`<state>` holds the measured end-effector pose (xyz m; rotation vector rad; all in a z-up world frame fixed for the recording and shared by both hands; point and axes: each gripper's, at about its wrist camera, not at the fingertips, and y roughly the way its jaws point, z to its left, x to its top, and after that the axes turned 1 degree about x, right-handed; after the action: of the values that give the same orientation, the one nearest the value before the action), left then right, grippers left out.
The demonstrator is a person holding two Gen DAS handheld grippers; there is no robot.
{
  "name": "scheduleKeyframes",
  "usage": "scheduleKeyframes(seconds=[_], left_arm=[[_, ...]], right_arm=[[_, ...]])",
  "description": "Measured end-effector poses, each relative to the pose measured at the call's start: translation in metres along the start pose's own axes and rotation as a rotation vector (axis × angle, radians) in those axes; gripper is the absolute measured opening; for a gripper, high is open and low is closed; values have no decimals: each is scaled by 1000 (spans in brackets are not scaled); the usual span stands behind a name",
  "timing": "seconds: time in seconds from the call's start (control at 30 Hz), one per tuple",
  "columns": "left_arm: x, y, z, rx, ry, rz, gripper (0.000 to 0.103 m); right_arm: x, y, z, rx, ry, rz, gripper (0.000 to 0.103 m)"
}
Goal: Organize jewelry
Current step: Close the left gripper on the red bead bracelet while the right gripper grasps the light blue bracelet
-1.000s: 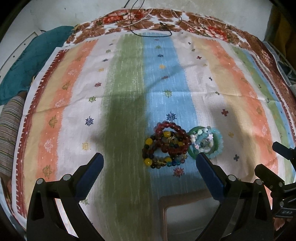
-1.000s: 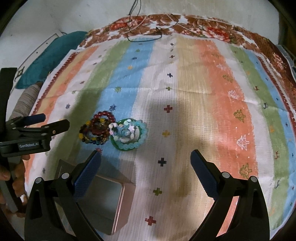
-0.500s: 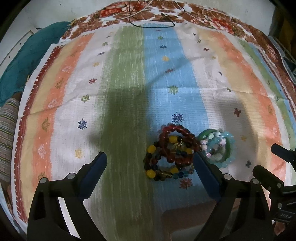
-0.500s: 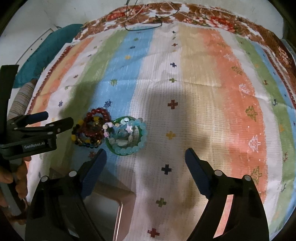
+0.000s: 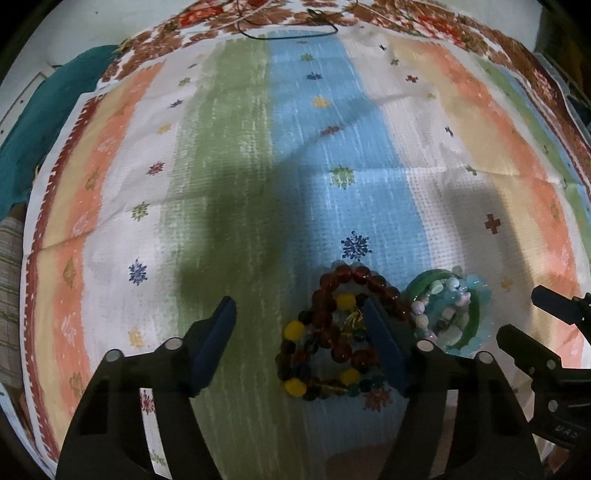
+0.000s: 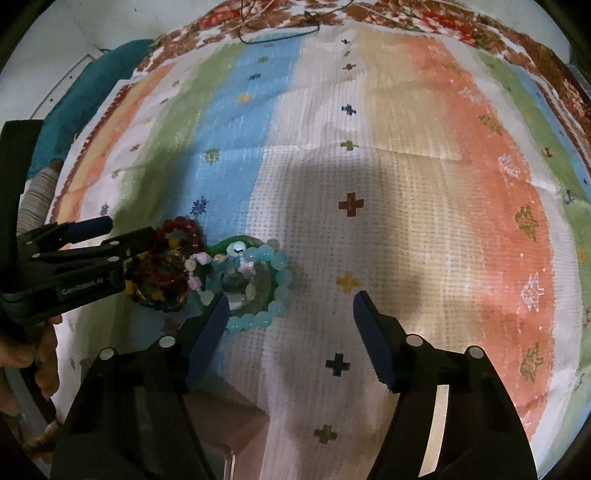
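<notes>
A pile of dark red, yellow and dark bead bracelets (image 5: 334,336) lies on the striped cloth (image 5: 229,192). Right beside it lies a second pile: a green bangle with light blue and pale bead bracelets (image 5: 448,314). My left gripper (image 5: 299,345) is open, low over the red pile, its right finger over the pile's right side. From the right wrist view the red pile (image 6: 168,275) sits under the left gripper (image 6: 110,232), and the blue pile (image 6: 247,286) lies just ahead of my open right gripper (image 6: 290,319), by its left finger.
A pinkish box (image 6: 225,424) sits at the near edge, under the right gripper. A teal cloth (image 5: 44,122) lies off the left side. A black cord (image 5: 291,31) lies at the far edge on the floral border.
Both grippers have moved forward and down toward the bracelets. The left gripper now straddles the red bead pile; the right gripper's left finger has come up against the blue pile.
</notes>
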<state>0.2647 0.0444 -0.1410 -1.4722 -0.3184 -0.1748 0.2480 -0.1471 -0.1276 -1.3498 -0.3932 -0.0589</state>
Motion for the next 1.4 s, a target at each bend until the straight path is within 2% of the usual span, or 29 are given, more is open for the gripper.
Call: scheduleKeyframes(seconds=[0.3,0.37,0.47,0.6,0.67,0.73,0.8,0.87,0.93,1.1,1.4], left_arm=[[7,21,-2,5,17,31,51],[8,26,-2,4,15,36,48],[10,30,0,-13,-5,37,44],[11,33,2,-52,-25,34,29],[12,35,3,-68,-36,37,25],[13,37,7,-88,-51,42,25],[11,39,9,-106,-61,46,23],[8,43,9,-82,-56,56,15],[7,41,7,-73,-48,52,13],[8,34,5,-68,-56,56,13],[10,-3,6,-62,-43,-14,13]], right_arm=[[9,19,1,2,-5,27,52],[10,22,2,3,-6,30,42],[12,27,1,9,-7,42,32],[14,32,0,22,-11,49,25],[14,33,1,38,-16,53,16],[14,35,4,43,-25,56,13],[13,35,7,38,-37,53,13],[13,35,8,35,-43,52,12],[13,34,8,35,-45,51,12],[14,28,9,18,-63,35,12],[14,-6,15,-17,-97,-37,12]])
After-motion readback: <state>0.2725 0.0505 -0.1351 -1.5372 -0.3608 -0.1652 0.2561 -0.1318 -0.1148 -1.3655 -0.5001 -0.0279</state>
